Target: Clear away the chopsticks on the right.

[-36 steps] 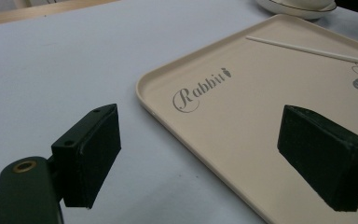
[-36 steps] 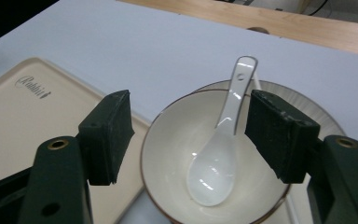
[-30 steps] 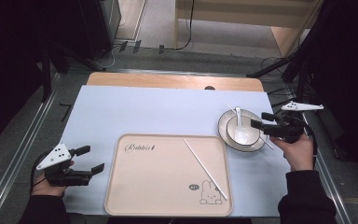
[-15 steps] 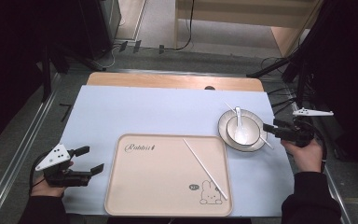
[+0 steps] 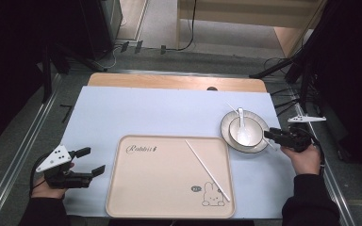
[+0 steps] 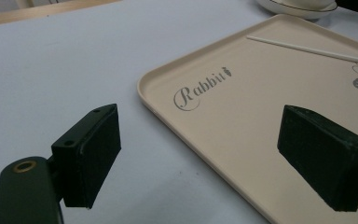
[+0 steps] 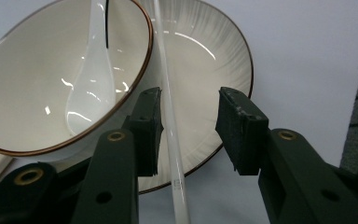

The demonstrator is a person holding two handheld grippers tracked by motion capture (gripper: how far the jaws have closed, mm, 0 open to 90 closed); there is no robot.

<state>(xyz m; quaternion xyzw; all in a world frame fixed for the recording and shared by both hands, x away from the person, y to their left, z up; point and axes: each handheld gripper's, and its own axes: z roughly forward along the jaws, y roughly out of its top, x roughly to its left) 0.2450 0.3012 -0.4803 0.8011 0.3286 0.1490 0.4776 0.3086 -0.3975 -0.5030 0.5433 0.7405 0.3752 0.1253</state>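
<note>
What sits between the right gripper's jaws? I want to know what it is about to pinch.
A white chopstick lying across the plate, in the right gripper view; the pads aren't pressing it.

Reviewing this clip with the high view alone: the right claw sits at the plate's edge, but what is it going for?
Observer: A white chopstick lying across the plate rim. It runs between the jaws of the right claw, which have just been closing.
Operator: Gripped yet?
Observer: No. It lies close to one pad, and there is a clear gap to the other.
Operator: And the left claw?
Observer: The left claw points at the tray edge by the "Rabbit" lettering, jaws wide apart with nothing between them.
</note>
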